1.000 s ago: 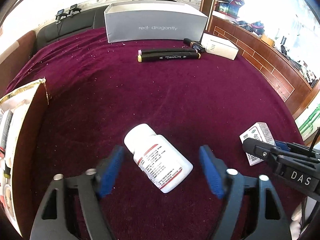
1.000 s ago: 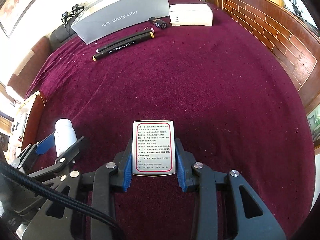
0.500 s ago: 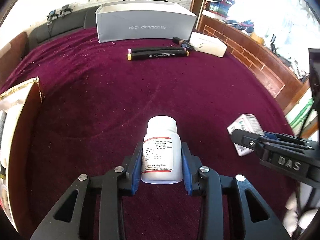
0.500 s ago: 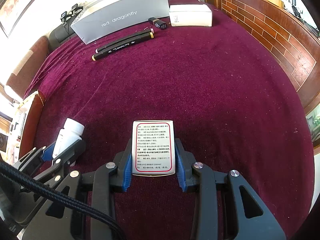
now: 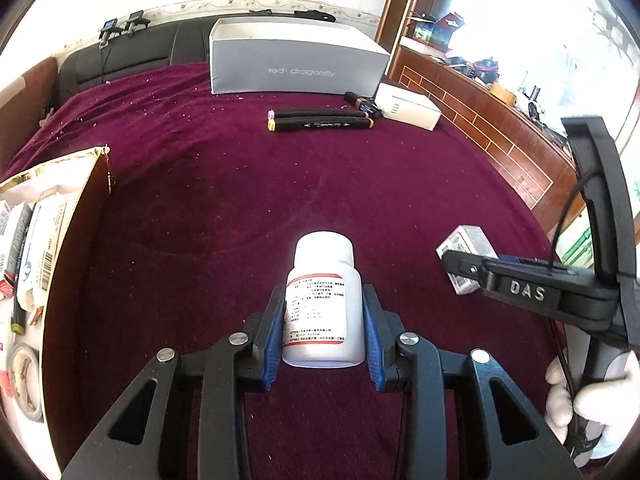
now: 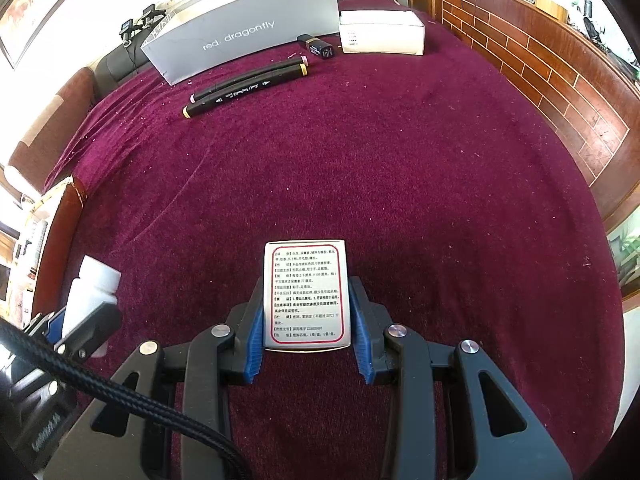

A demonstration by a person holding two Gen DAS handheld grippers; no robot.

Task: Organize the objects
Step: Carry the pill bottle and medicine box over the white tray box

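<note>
The main risk is the bottle (image 5: 323,300) slipping: it is round and smooth, and the left claw (image 5: 323,332) pinches only its lower body, so a tilt or quick swing could roll it out between the blue pads (image 5: 272,340). The right claw (image 6: 307,320) holds a flat box (image 6: 306,294) by its narrow edges, and a squeeze off-centre could let it twist. Both claws sit close side by side, so they could knock together on the way to the grey box (image 5: 296,58) far ahead.

The left claw, jaws narrow, has just closed on the bottle, cap pointing away from it. The right claw is narrow too, gripping the box. Below both lies the maroon cloth (image 6: 400,168).
</note>
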